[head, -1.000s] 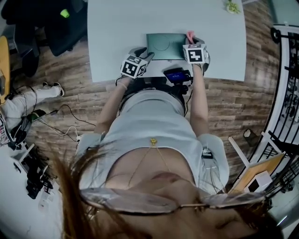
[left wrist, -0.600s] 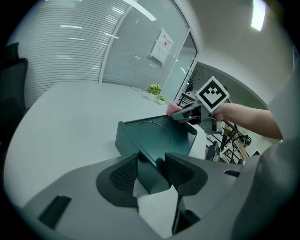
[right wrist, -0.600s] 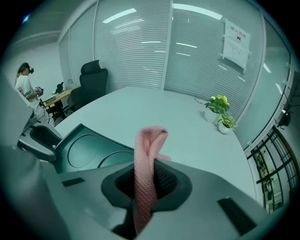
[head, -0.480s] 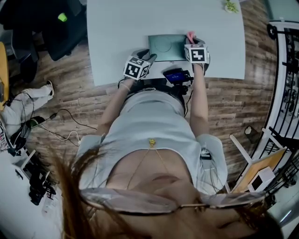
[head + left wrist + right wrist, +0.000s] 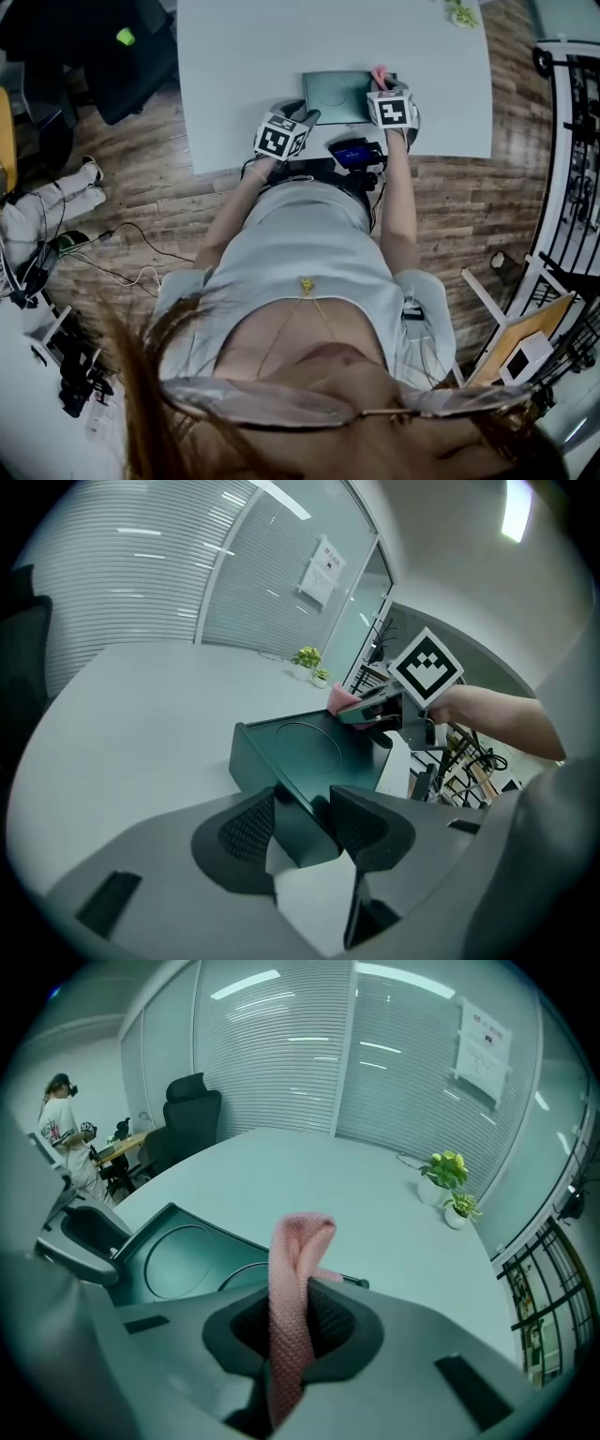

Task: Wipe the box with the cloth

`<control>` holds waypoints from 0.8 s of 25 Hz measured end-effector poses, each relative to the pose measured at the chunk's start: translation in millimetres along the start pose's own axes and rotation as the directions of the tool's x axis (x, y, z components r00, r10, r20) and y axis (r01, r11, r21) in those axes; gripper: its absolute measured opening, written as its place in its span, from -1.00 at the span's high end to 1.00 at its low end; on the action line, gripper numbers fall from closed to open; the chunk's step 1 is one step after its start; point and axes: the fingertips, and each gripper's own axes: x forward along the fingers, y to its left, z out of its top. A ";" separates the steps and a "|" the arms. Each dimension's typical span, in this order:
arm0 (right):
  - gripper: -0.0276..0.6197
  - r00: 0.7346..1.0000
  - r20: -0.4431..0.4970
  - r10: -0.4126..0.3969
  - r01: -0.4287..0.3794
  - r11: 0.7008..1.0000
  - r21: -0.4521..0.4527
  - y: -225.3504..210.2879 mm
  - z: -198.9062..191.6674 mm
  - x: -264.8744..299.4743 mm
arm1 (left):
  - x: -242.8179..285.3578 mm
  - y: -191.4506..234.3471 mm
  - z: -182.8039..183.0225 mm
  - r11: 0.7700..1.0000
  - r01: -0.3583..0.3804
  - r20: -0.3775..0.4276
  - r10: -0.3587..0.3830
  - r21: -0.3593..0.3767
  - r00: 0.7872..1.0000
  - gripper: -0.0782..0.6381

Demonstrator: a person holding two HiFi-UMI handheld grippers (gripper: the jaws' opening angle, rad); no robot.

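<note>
**Q.** What was the largest thing in front of you?

**A.** The pale table (image 5: 244, 56). The box (image 5: 336, 94) lay on it near the front edge, between my two grippers. It was dark green, shallow and open at the top, with a ring marked in its floor.

**Q.** What was the left gripper doing?

**A.** The left gripper (image 5: 302, 822) was closed on the box's (image 5: 309, 761) near corner. Its jaws stood partly apart, with the wall of the box filling the space between the pads. From above, the left gripper (image 5: 302, 114) met the box at its near left corner.

**Q.** And the right one?

**A.** The right gripper (image 5: 295, 1321) was clamped on the pink cloth (image 5: 295, 1269). Its pads were pressed against the fabric, and a folded loop stood up beyond the jaws. The right gripper (image 5: 384, 82) sat at the far right corner of the box, with the cloth (image 5: 379, 72) over the rim. Whether the cloth touched the box (image 5: 178, 1251), I could not tell.

**Q.** Anything smaller?

**A.** Two small potted plants (image 5: 448, 1180) stood well apart from the box, at the far right of the table.
</note>
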 end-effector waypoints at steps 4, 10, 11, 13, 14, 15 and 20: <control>0.79 0.999 0.009 0.046 -0.046 0.997 0.055 6.0 0.7 1.1 | 0.3 -1.4 0.3 1.000 0.009 -0.004 -0.009 0.002 1.000 0.24; 0.79 0.996 0.026 0.084 -0.086 0.991 0.101 16.1 8.7 0.9 | -0.2 -1.4 0.8 1.000 0.024 -0.011 -0.024 0.005 1.000 0.24; 0.79 0.996 0.024 0.088 -0.090 0.991 0.100 17.8 9.6 1.3 | 0.1 -1.4 0.9 1.000 0.026 -0.011 -0.026 0.005 1.000 0.23; 0.79 0.995 0.023 0.093 -0.095 0.991 0.099 20.8 11.2 1.7 | 0.6 -1.9 1.2 1.000 0.030 -0.012 -0.030 0.004 0.999 0.23; 0.79 0.995 0.024 0.097 -0.099 0.990 0.102 22.6 12.0 1.7 | 0.8 -2.5 1.2 0.999 0.032 -0.013 -0.032 0.003 0.999 0.23; 0.79 0.994 0.027 0.101 -0.104 0.989 0.106 24.7 12.7 1.5 | 0.9 -3.0 1.0 0.999 0.033 -0.013 -0.033 0.002 0.999 0.23; 0.79 0.993 0.025 0.117 -0.119 0.988 0.103 33.8 16.3 3.3 | 1.3 -2.5 0.8 0.999 0.035 -0.012 -0.035 -0.004 0.999 0.23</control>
